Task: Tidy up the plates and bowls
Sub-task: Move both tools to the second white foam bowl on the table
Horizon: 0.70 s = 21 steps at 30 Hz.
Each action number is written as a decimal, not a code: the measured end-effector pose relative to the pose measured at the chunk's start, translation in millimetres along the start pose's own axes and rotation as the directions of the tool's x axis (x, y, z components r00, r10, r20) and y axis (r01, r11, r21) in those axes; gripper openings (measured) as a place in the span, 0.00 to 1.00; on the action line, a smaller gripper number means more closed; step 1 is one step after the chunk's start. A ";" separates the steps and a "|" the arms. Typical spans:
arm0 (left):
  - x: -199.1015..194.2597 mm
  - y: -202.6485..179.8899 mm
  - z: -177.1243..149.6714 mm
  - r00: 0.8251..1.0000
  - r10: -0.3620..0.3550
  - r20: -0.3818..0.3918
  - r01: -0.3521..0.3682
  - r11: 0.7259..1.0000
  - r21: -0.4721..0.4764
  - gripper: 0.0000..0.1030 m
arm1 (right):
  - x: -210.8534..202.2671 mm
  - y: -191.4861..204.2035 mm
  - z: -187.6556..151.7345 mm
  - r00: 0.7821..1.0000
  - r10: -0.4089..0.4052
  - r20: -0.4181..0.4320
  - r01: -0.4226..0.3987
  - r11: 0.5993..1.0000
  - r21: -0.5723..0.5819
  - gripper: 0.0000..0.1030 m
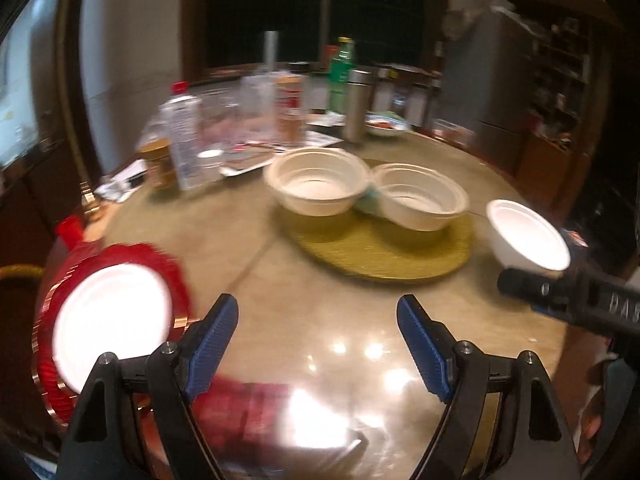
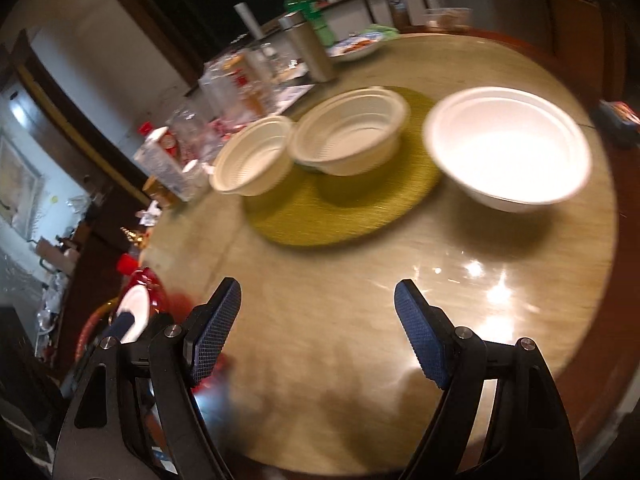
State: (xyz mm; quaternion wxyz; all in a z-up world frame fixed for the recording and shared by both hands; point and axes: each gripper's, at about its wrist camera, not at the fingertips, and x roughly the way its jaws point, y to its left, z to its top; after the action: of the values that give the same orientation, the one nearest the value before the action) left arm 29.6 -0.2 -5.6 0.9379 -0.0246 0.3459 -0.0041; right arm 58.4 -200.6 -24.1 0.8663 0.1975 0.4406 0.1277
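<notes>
Overhead, both claws stand wide and hold nothing: the left claw (image 1: 318, 344) and the right claw (image 2: 318, 332) hang above the glossy round surface (image 2: 340, 320). Two ribbed bowls (image 2: 348, 136) touch each other on a green mat (image 2: 340, 216); a smooth white bowl (image 2: 508, 148) sits beside the mat. A white plate (image 1: 112, 320) lies on a red mat (image 1: 168, 264) at the left edge.

The left gripper (image 1: 318, 316) is hovering with its blue-padded jaws standing apart and nothing between them over the near part of the round table (image 1: 304, 280). Two cream bowls (image 1: 318, 180) (image 1: 422, 196) are sitting side by side, touching, on a green mat (image 1: 384, 248) near the table's middle. A white bowl (image 1: 528, 234) is standing by the right edge, the right gripper's black tip (image 1: 532, 286) showing just in front of it. A white plate (image 1: 112, 320) is lying on red ridged plates (image 1: 160, 264) at the left edge. Bottles (image 1: 184, 136) are crowding the far side.
</notes>
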 end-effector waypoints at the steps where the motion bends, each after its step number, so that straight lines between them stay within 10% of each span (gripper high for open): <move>1: 2.5 -8.1 2.1 1.000 -0.017 -0.007 0.017 1.000 0.006 0.79 | -5.1 -8.6 -0.7 1.000 -0.010 -0.001 0.010 1.000 0.010 0.78; 13: 46.9 -91.1 25.4 0.983 -0.158 -0.094 0.161 0.987 0.024 0.79 | -38.4 -109.7 15.1 0.998 -0.064 0.016 0.059 0.972 0.226 0.78; 21: 90.0 -126.5 43.1 0.958 -0.228 -0.173 0.218 0.973 -0.071 0.79 | -45.6 -174.7 31.8 0.995 0.059 0.083 -0.091 0.880 0.466 0.78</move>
State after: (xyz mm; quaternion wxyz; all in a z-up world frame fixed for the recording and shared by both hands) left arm 127.2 -126.8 -25.1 0.8955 -0.0869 0.4241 -0.1031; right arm 66.1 -381.2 -54.1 0.8014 0.4222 0.4214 0.0442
